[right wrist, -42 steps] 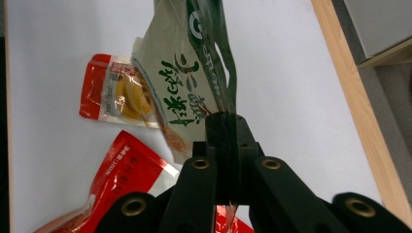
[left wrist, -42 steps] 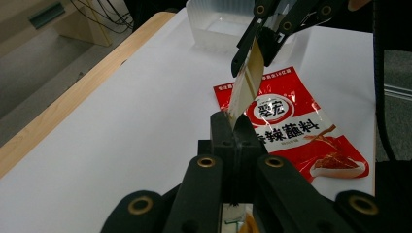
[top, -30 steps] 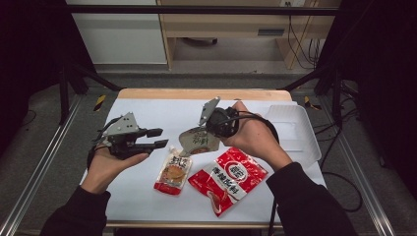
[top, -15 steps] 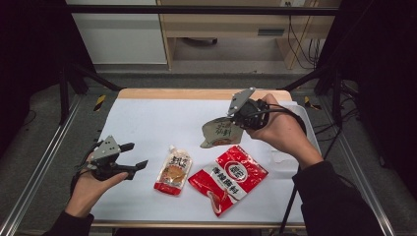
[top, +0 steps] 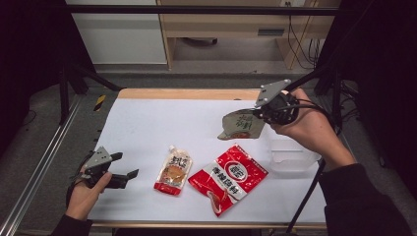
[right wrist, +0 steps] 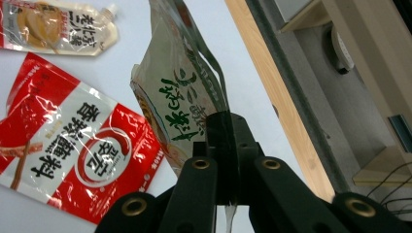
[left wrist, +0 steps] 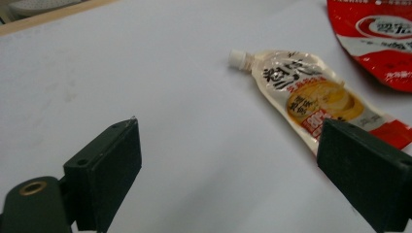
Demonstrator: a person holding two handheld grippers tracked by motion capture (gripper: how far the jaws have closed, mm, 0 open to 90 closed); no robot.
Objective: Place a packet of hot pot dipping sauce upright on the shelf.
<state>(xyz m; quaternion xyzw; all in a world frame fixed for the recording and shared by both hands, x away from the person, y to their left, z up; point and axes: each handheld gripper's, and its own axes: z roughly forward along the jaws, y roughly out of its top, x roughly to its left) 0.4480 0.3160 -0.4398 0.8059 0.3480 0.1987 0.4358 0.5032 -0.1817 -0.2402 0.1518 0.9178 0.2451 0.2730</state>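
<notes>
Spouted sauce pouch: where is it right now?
High view: the spouted sauce pouch lies flat near the table's front centre, just left of the red packet and right of the open left claw.

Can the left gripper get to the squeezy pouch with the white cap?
Probably yes. The left gripper is open, holding nothing, and only bare white table lies between it and the spouted sauce pouch.

Lab: framed rig (top: 44, 162), white table (top: 157, 128)
</notes>
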